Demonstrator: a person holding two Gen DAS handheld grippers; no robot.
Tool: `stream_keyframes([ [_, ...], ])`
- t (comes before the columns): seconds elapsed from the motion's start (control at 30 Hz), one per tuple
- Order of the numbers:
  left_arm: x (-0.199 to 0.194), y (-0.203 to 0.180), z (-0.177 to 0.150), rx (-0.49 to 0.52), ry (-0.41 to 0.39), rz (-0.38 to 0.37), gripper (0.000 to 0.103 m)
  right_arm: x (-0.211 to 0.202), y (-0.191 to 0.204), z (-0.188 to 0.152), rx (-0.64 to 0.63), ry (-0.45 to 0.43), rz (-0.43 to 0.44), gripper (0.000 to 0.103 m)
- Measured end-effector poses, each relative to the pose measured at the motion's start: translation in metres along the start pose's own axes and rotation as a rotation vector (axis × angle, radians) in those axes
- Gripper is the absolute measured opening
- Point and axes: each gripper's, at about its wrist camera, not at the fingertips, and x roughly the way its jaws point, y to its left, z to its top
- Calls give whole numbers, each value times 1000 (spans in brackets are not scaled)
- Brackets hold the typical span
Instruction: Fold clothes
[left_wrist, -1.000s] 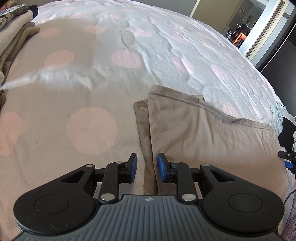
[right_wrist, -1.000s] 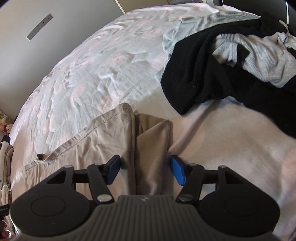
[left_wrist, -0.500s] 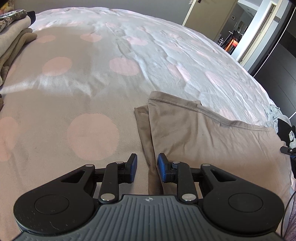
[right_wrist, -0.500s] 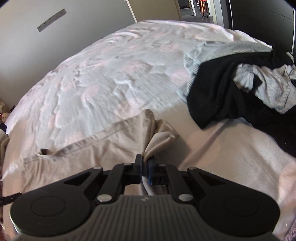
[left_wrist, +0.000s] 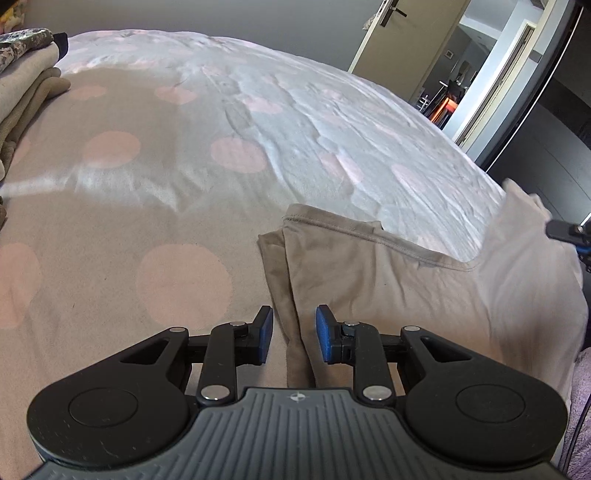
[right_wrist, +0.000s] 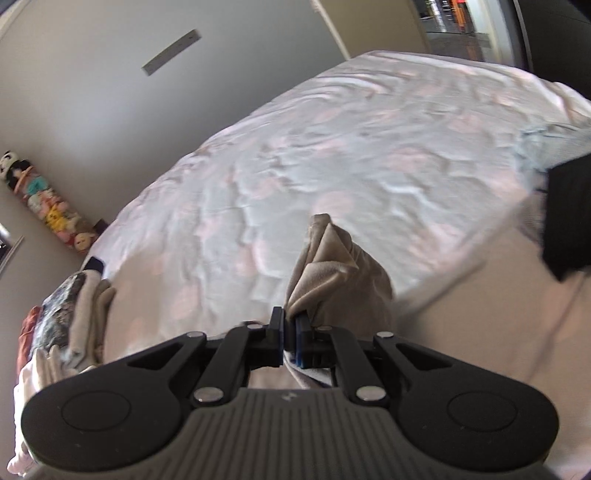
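Observation:
A beige garment lies on the bed, its left folded edge running between my left gripper's fingers. My left gripper is open, its blue pads either side of that edge, low over the cloth. My right gripper is shut on the garment's right end and holds it lifted off the bed; this raised end shows at the right of the left wrist view, where the right gripper's tip is also seen.
The bed has a spotted pink-and-grey cover. A stack of folded clothes sits at the far left, also in the right wrist view. A dark garment lies at the right. An open door is beyond.
My right gripper closed on the garment's right end and has lifted it up and toward the left. My left gripper stayed open over the left edge.

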Motion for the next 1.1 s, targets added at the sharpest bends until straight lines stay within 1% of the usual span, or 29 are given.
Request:
stream_keyframes([
  [0.1,-1,2,0,-9,-8,-16,23,18,32,-9,-26,27,45,7],
  [0.23,-4,5,2,-19,-21,-16,22,49,66,-26,-50,85,89,7],
  [0.33,-5,7,3,-25,-29,-13,22,75,87,-41,-75,126,98,7],
  [0.47,-3,12,4,-40,-23,-10,22,105,104,-55,-93,184,108,7],
  [0.6,0,14,4,-50,-15,2,22,133,112,-66,-108,227,87,7],
  [0.83,3,19,2,-51,0,30,22,171,107,-81,-116,308,40,7],
  [0.9,4,18,2,-47,3,31,22,174,107,-83,-121,315,34,8],
  [0.93,4,18,2,-43,6,31,22,173,107,-83,-127,314,35,11],
  [0.97,4,17,1,-39,9,32,22,170,109,-82,-135,312,37,11],
  [1.0,3,16,1,-33,12,32,22,167,110,-81,-141,305,39,12],
  [1.1,1,11,0,-15,19,38,22,153,114,-77,-167,279,38,17],
])
